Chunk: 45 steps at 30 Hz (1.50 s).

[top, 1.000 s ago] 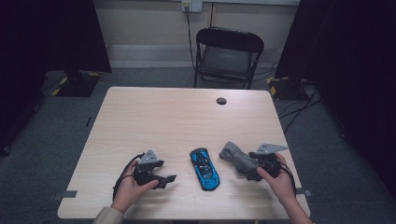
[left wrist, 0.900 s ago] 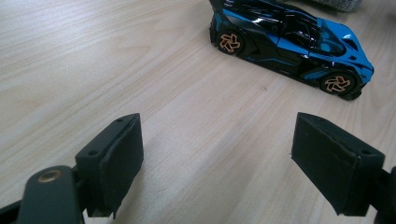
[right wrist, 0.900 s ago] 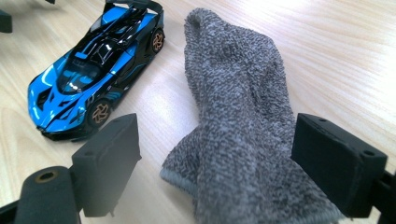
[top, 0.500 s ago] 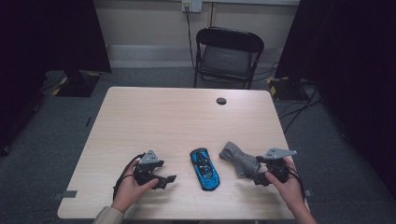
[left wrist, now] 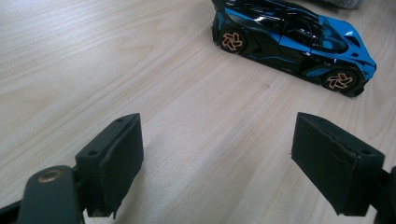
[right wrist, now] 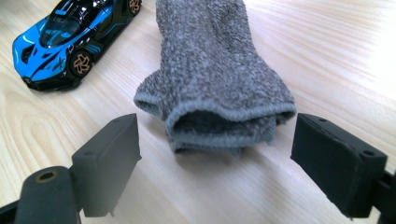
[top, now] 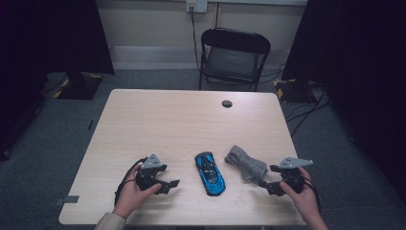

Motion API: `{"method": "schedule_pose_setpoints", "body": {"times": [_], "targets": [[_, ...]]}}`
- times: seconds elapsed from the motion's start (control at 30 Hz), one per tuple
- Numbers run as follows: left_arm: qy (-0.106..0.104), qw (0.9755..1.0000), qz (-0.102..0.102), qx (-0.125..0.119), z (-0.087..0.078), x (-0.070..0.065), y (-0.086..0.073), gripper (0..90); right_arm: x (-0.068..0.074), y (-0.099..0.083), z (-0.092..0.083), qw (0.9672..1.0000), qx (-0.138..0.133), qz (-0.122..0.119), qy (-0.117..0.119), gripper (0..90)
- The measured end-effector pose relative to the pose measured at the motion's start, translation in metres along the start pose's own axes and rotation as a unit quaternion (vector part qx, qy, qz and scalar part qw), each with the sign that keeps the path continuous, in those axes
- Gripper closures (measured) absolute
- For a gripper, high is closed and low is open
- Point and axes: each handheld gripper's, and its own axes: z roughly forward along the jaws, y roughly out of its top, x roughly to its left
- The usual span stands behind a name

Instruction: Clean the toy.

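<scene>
My left gripper (top: pixel 167 184) sits at the near-left of the table (top: pixel 158 120), held low in my left hand (top: pixel 131 196), jaws pointing right toward the toy car. In the left gripper view its jaws stand wide apart w/ nothing but bare wood between them; pads touch nothing. The car is ahead of them, near but not between.

Center-near: the blue toy car (top: pixel 209 173), black roof, orange-spoked wheels, lies on its wheels approx. lengthwise near-to-far, its near end angled a bit right. It's between my two grippers, apart from both.

Just right of the car, not touching it: the grey sock (top: pixel 246 163), folded, lying flat, running from far-left to near-right. In the right gripper view its open cuff end (right wrist: pixel 219 119) faces my tool, layers stacked.

Near-right: my right gripper (top: pixel 268 186), in my right hand (top: pixel 301 199), jaws pointing left at the sock's near-right end. Jaws spread wide, empty; the cuff sits just ahead of the pads, lined up w/ the gap, not inside it and not touched as far as I can tell.

Far side: a dark round grommet (top: pixel 227 103) in the tabletop, right of center. Beyond the table a black folding chair (top: pixel 233 57).
</scene>
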Motion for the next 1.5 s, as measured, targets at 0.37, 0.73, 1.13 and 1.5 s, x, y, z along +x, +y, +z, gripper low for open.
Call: {"method": "schedule_pose_setpoints", "body": {"times": [0.37,0.73,1.13,1.5], "targets": [[0.002,1.0000,-0.001,0.003,0.000,0.001,-0.002,16.7,-0.005,-0.014,-0.010,0.9999,0.002,0.009,-0.004,14.8],[0.000,1.0000,0.001,0.001,0.001,0.001,-0.002,16.6,-0.007,-0.024,-0.013,0.9999,0.006,0.012,-0.008,14.9],[0.004,0.9999,0.006,0.008,0.000,0.004,-0.005,16.6,-0.010,-0.036,-0.013,0.9994,0.021,-0.002,-0.026,14.9],[0.015,0.9993,0.029,0.018,-0.011,0.010,-0.010,17.0,-0.012,-0.043,-0.013,0.9992,0.019,-0.009,-0.035,14.9]]}}
